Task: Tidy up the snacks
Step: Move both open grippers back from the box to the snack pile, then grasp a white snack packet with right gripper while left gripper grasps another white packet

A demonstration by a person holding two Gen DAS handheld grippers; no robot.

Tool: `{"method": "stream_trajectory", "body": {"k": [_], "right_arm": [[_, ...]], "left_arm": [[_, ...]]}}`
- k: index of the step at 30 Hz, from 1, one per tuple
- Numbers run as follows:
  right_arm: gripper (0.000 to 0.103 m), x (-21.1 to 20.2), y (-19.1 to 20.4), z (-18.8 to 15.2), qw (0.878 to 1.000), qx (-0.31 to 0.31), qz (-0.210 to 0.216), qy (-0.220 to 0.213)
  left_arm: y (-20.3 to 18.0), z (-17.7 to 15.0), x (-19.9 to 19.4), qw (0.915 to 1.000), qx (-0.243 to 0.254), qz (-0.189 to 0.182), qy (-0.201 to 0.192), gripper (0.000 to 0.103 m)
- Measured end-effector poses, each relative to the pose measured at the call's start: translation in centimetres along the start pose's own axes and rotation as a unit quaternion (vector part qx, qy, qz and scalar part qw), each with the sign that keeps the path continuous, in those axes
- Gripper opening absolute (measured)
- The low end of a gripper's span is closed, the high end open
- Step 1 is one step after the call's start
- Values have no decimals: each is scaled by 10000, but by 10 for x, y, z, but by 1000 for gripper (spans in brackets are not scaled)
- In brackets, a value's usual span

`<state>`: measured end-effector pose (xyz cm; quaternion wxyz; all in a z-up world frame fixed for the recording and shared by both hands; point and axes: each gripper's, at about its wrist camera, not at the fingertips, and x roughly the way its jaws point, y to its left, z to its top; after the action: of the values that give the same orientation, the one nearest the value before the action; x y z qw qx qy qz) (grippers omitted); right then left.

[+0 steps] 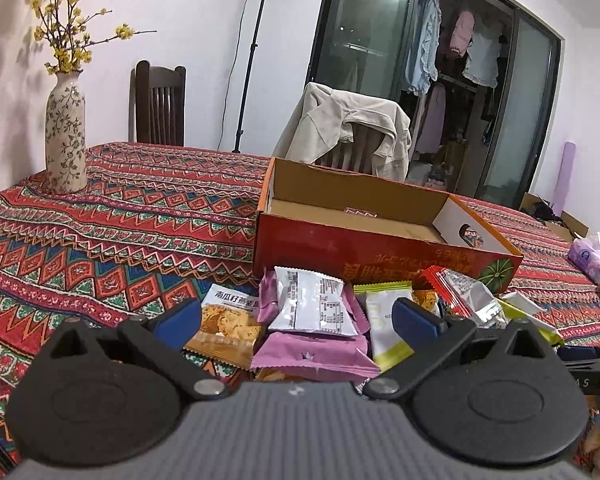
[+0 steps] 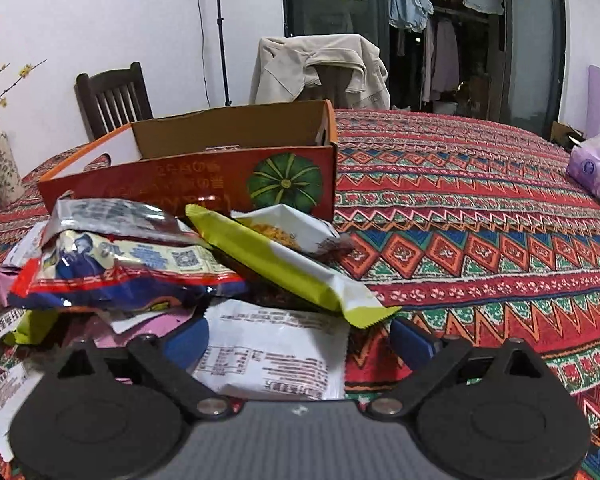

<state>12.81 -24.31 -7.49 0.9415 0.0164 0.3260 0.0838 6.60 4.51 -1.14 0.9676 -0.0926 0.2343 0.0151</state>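
Observation:
An open red cardboard box [image 1: 364,240] with a pumpkin picture [image 2: 188,176] stands on the patterned tablecloth, and a heap of snack packets lies in front of it. My left gripper [image 1: 296,320] is open, low over the heap. A white packet [image 1: 312,304] and a pink packet [image 1: 312,354] lie between its blue fingertips, an orange crisp packet [image 1: 228,324] by the left one. My right gripper [image 2: 300,344] is open around a white printed packet [image 2: 268,356], with a gap on the right side. Beyond it lie a yellow-green packet [image 2: 284,264] and a red-blue packet [image 2: 120,276].
A flowered vase [image 1: 65,136] with yellow blossoms stands at the table's far left. A purple tissue pack [image 2: 592,168] lies at the right edge. Behind the table are a chair draped with a beige jacket [image 1: 348,128] and a dark wooden chair [image 1: 158,104].

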Motion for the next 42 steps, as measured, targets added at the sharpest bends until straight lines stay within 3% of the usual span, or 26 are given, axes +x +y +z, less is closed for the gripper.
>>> {"method": "stream_trajectory", "body": {"k": [17, 22, 25, 26, 42], "right_arm": [[98, 4, 17, -1, 9991, -339, 140, 213], [83, -3, 14, -5, 9992, -355, 182, 81], [71, -9, 15, -9, 9988, -426, 232, -1], [62, -13, 16, -11, 9986, -452, 288, -23], [55, -49, 5, -20, 9967, -221, 619, -482]], "left_arm": [[0, -1, 0, 9999, -56, -115, 13, 103], [2, -1, -3, 9999, -78, -84, 11, 103], [1, -1, -5, 9999, -76, -69, 17, 103], [1, -1, -6, 10000, -74, -62, 21, 103], [-22, -10, -20, 9997, 131, -26, 187, 103]]}}
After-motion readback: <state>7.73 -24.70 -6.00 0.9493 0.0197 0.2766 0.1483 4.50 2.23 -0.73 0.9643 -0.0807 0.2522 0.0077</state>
